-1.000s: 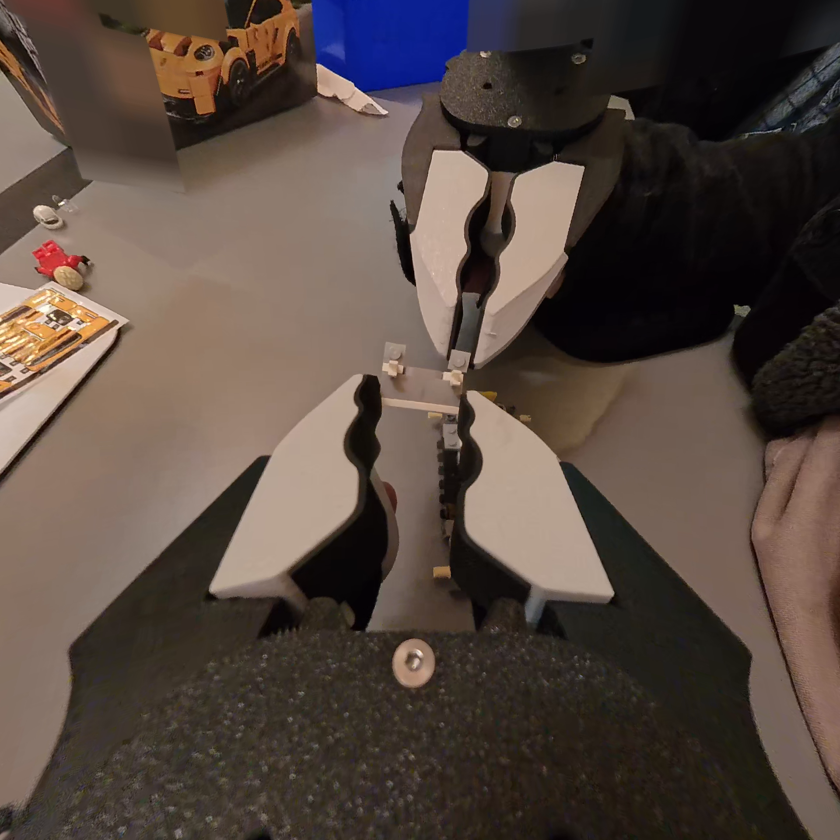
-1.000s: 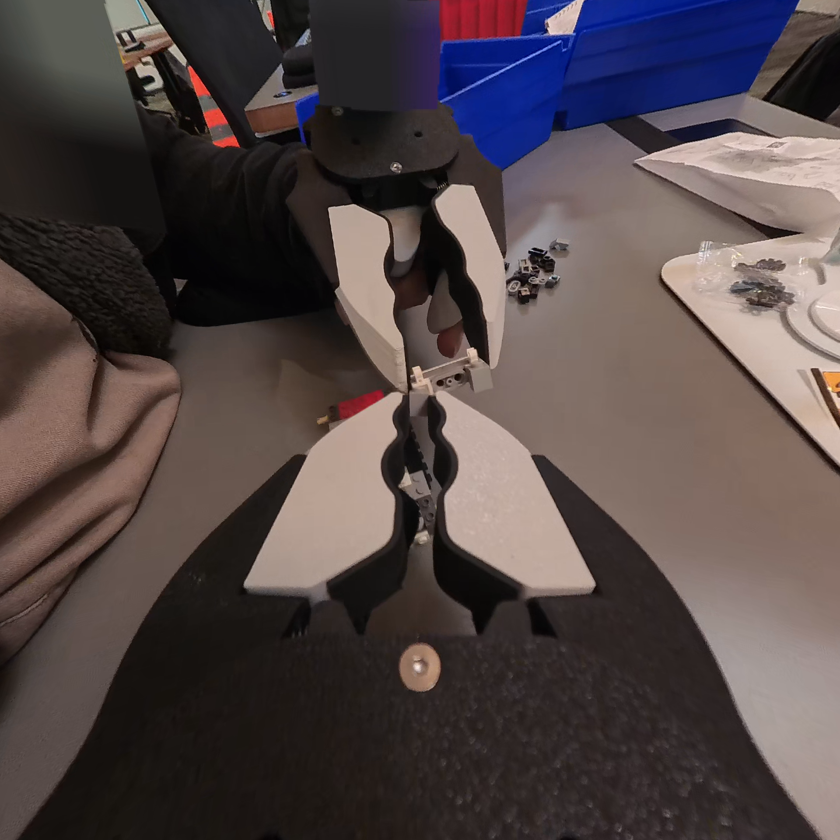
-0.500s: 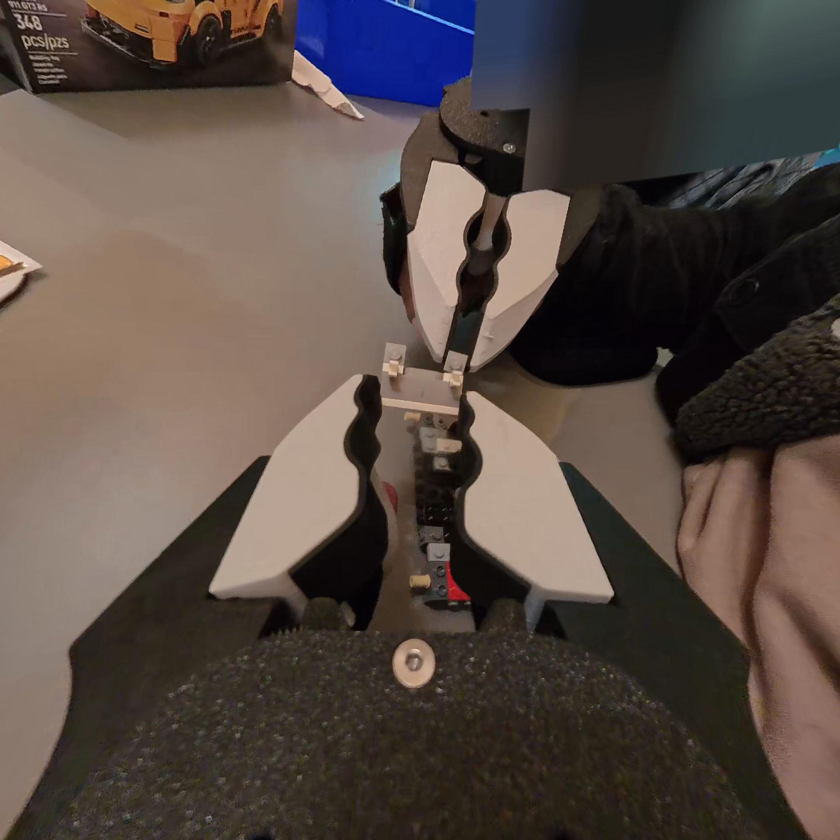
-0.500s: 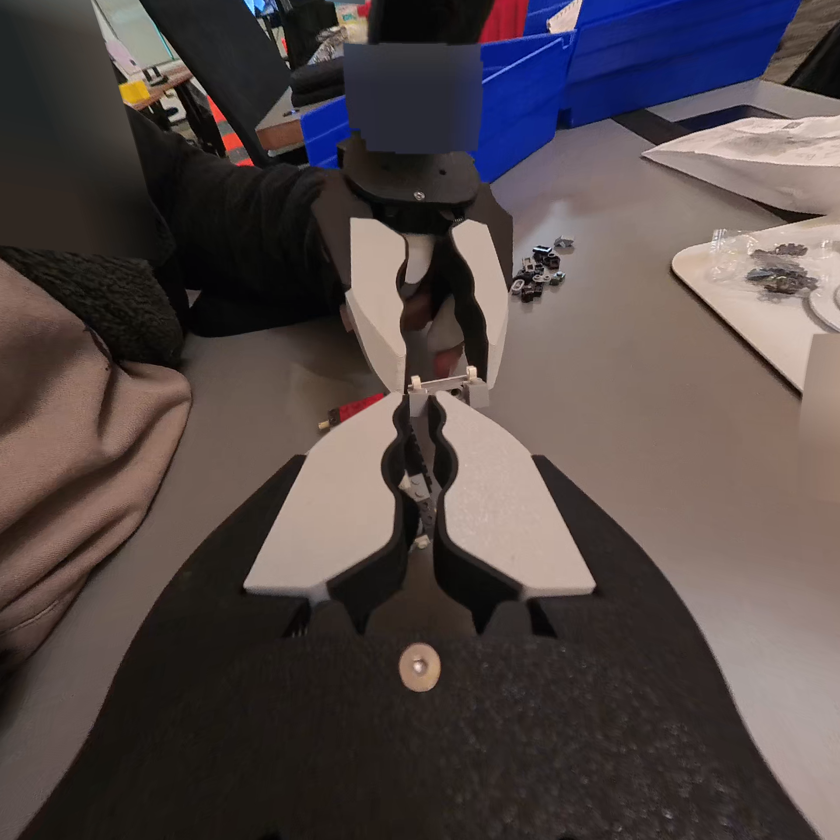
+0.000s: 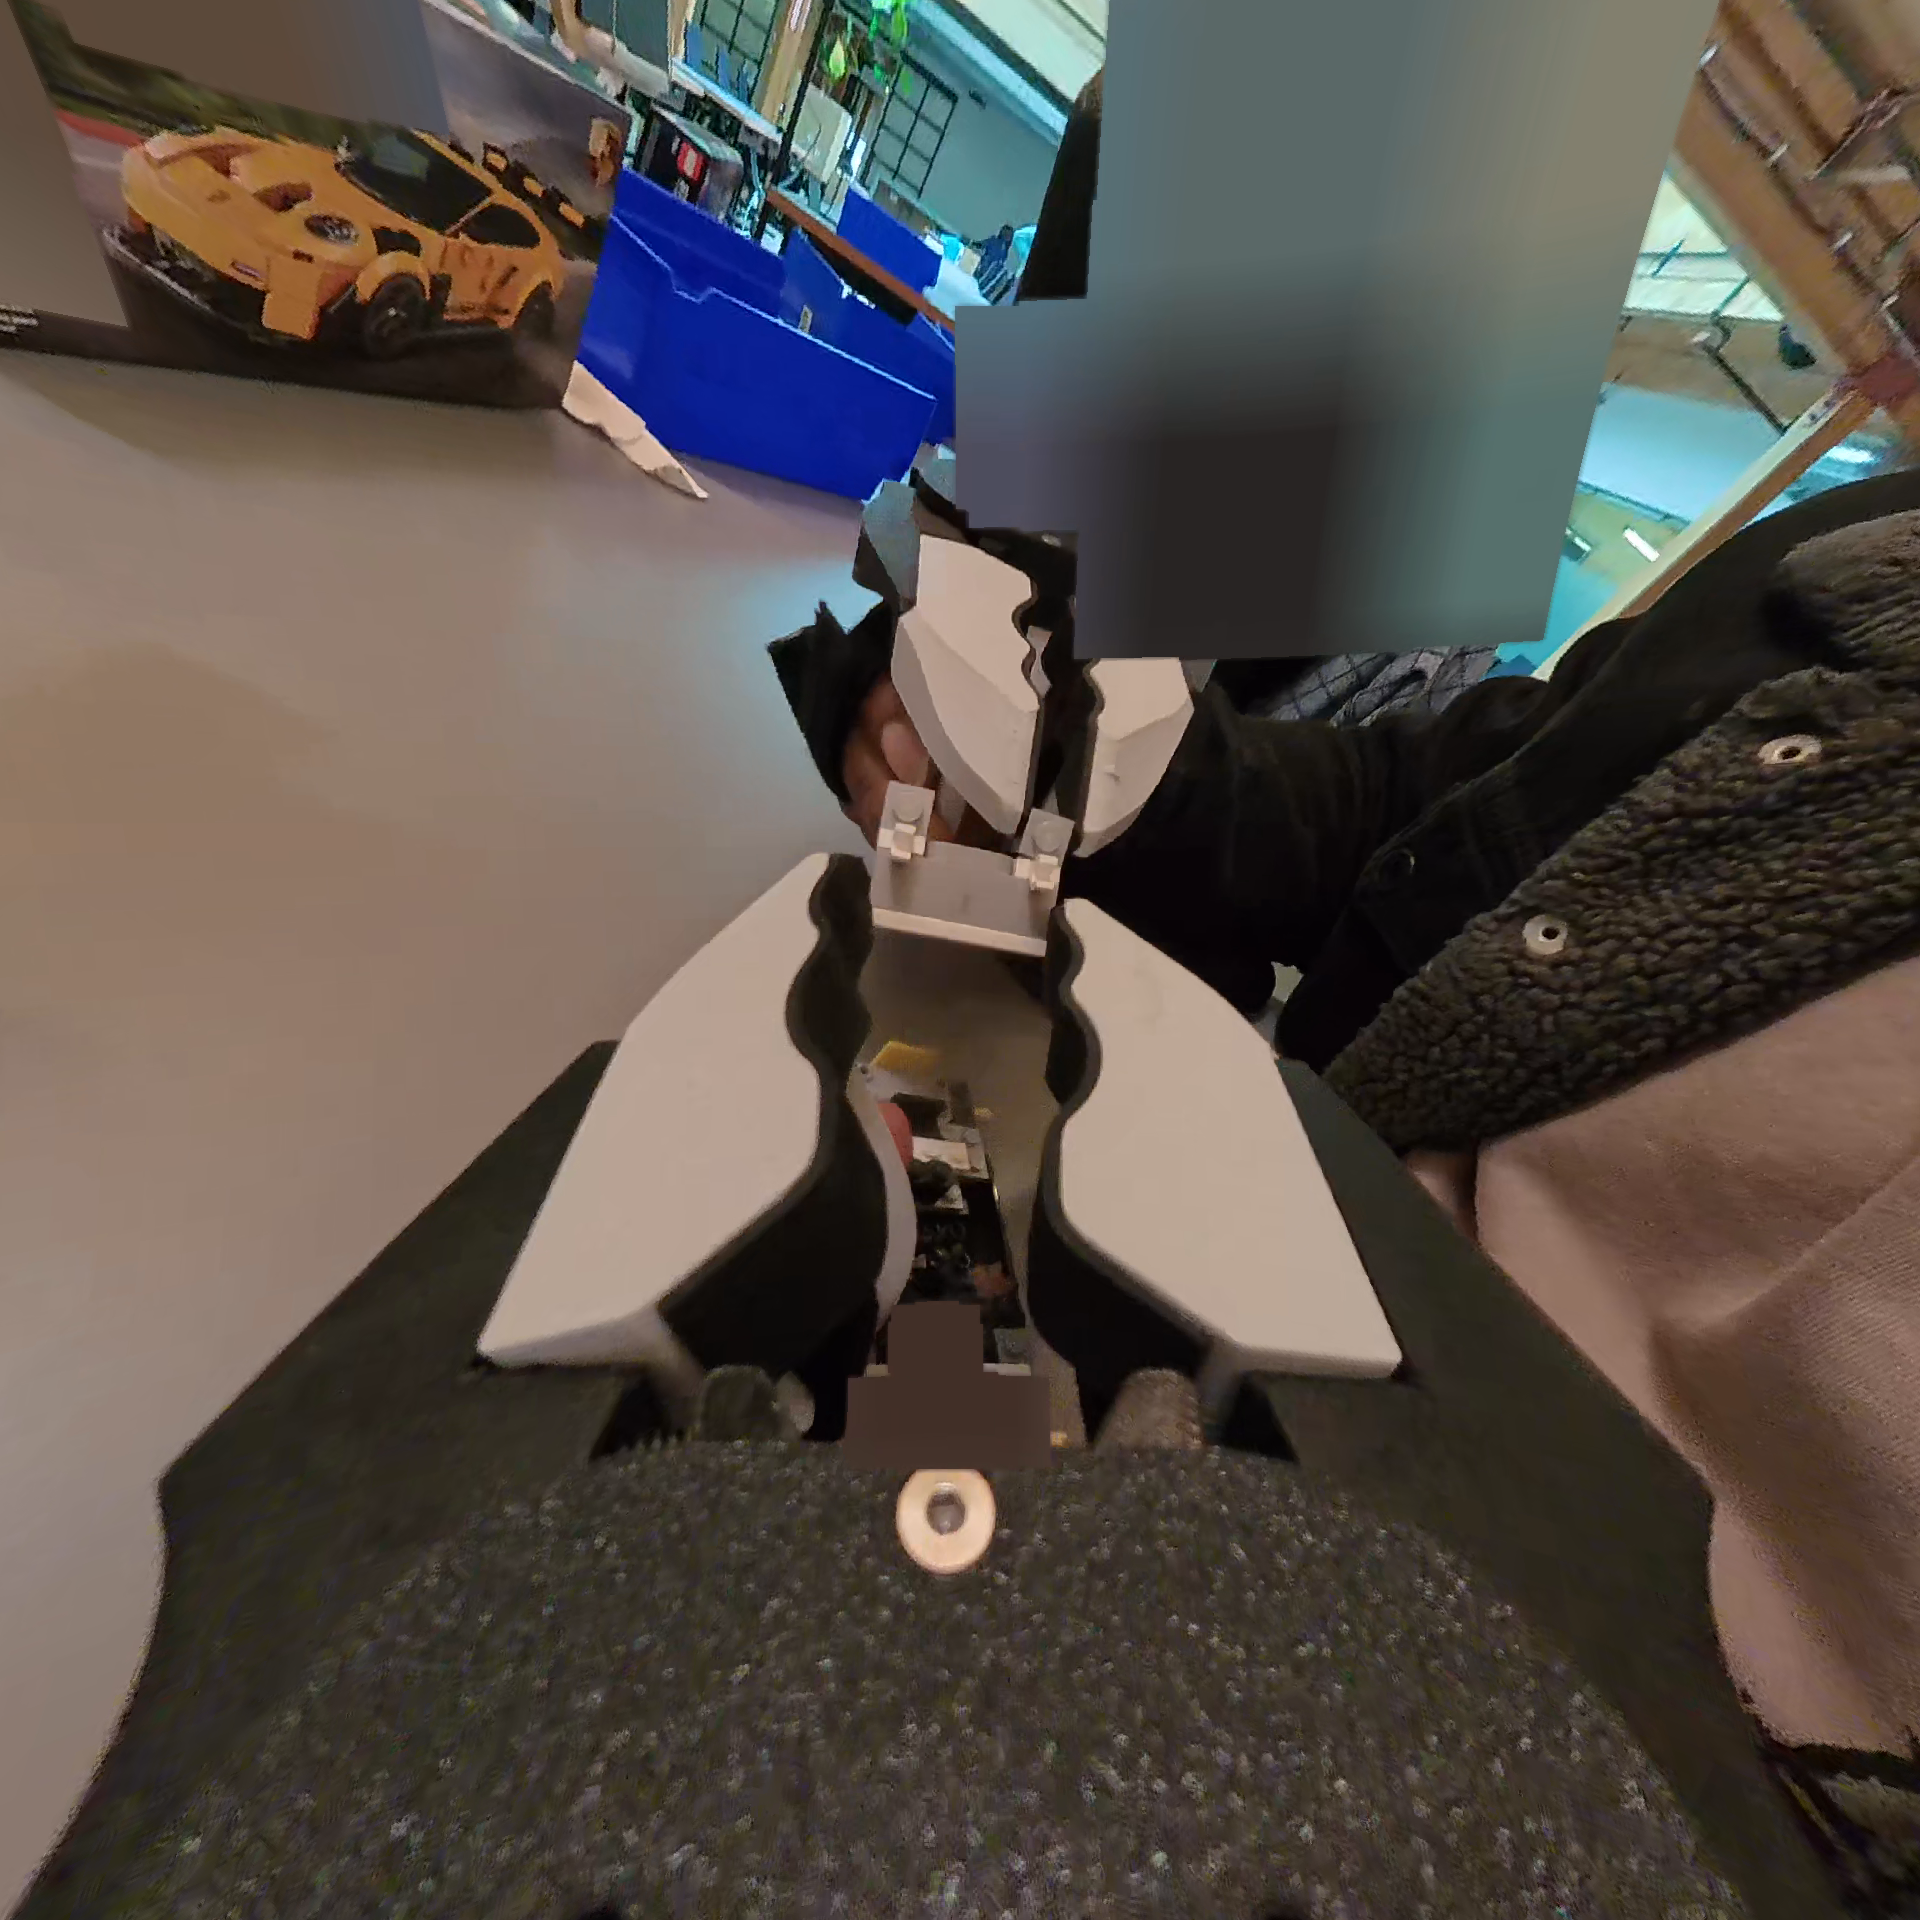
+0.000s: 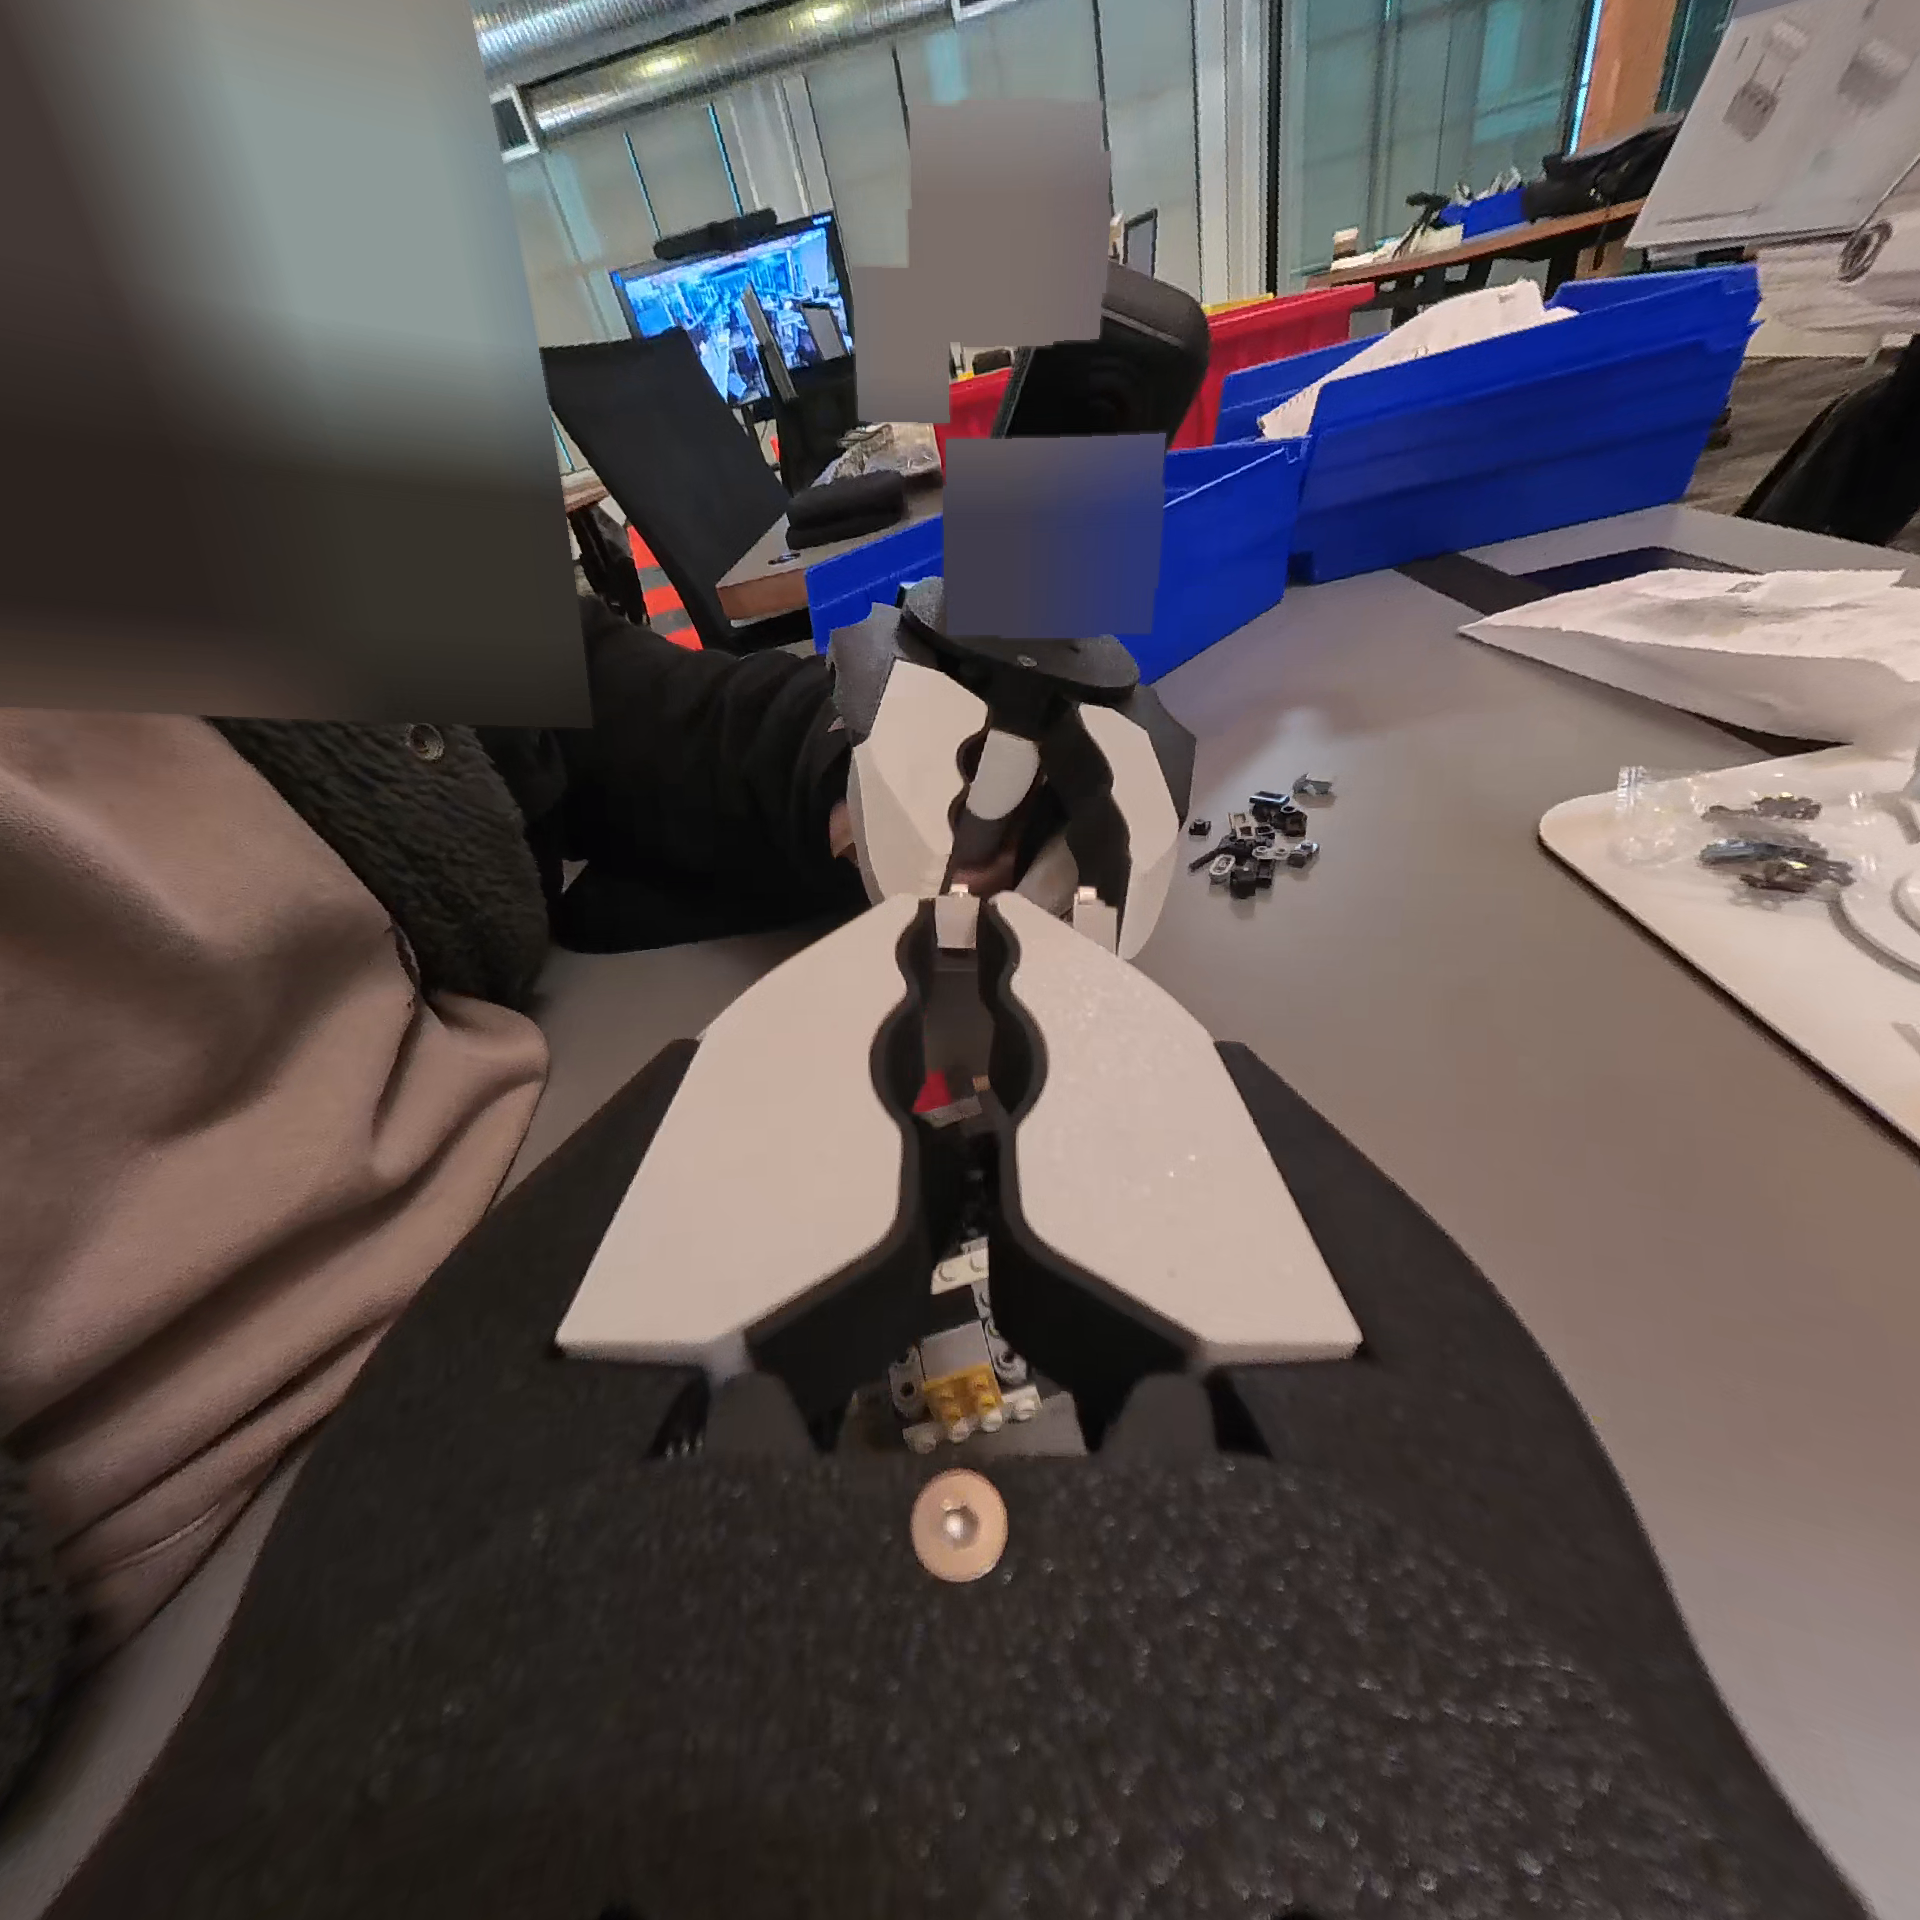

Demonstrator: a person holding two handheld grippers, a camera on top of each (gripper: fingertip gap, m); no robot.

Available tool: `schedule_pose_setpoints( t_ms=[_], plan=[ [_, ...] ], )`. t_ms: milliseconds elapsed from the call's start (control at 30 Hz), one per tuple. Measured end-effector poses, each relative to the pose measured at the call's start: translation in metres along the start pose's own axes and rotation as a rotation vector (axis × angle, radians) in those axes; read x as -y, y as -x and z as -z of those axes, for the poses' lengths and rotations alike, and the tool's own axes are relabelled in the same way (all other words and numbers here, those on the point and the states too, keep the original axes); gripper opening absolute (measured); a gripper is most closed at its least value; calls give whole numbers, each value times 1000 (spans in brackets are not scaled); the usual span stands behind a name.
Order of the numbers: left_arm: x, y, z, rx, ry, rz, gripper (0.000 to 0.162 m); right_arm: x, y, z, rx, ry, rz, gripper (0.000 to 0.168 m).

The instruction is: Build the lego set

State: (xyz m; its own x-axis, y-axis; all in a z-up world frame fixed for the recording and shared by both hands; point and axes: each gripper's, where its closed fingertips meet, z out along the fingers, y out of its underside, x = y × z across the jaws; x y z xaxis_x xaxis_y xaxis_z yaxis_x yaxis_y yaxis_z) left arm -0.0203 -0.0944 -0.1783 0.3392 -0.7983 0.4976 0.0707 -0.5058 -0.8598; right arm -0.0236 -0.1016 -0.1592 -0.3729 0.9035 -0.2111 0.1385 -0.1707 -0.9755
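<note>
Left wrist view, far left: the set's box (image 5: pixel 322 260) with an orange car stands on my grey table (image 5: pixel 312 727), blue bins (image 5: pixel 748 353) just right of it and a bright workshop behind. At centre my left gripper (image 5: pixel 951 914) clamps a grey lego plate (image 5: pixel 961 904) by its two side edges, lifted off the table. My right gripper (image 5: pixel 1039 831) meets it from the far side, pinched narrow on the small clip at the plate's right corner. More of the build (image 5: pixel 951 1195) shows blurred below, between my fingers. My dark sleeve (image 5: pixel 1299 810) and a tan cloth (image 5: pixel 1714 1351) fill the right.

From the right wrist, tan cloth (image 6: pixel 208 1039) lies left; my right gripper (image 6: pixel 956 920) grips the grey piece (image 6: pixel 956 923) at its tips, with the left gripper (image 6: pixel 1013 883) opposite. Loose dark bricks (image 6: pixel 1257 831) sit on the table (image 6: pixel 1403 1039) to the right, then a white tray (image 6: pixel 1714 935) with bagged parts and paper sheets (image 6: pixel 1714 644). Behind stand blue bins (image 6: pixel 1507 416), a red one (image 6: pixel 1278 322), a screen (image 6: pixel 738 301) and tall windows.
</note>
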Motion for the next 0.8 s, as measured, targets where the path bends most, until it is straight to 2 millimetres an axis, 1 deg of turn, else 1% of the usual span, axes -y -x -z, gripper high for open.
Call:
schedule_pose_setpoints(
  t_ms=[267, 600, 800],
  plan=[
    [9, -9, 0, -45, -61, 5, 32, 11, 6, 0, 48, -75, -53, 7],
    [3, -6, -1, -23, -21, -5, 32, 1, 5, 0, 27, 33, -32, 7],
    [-1, -2, -2, 2, 4, -5, 32, -5, 4, -1, -7, 84, 15, 7]
  ],
)
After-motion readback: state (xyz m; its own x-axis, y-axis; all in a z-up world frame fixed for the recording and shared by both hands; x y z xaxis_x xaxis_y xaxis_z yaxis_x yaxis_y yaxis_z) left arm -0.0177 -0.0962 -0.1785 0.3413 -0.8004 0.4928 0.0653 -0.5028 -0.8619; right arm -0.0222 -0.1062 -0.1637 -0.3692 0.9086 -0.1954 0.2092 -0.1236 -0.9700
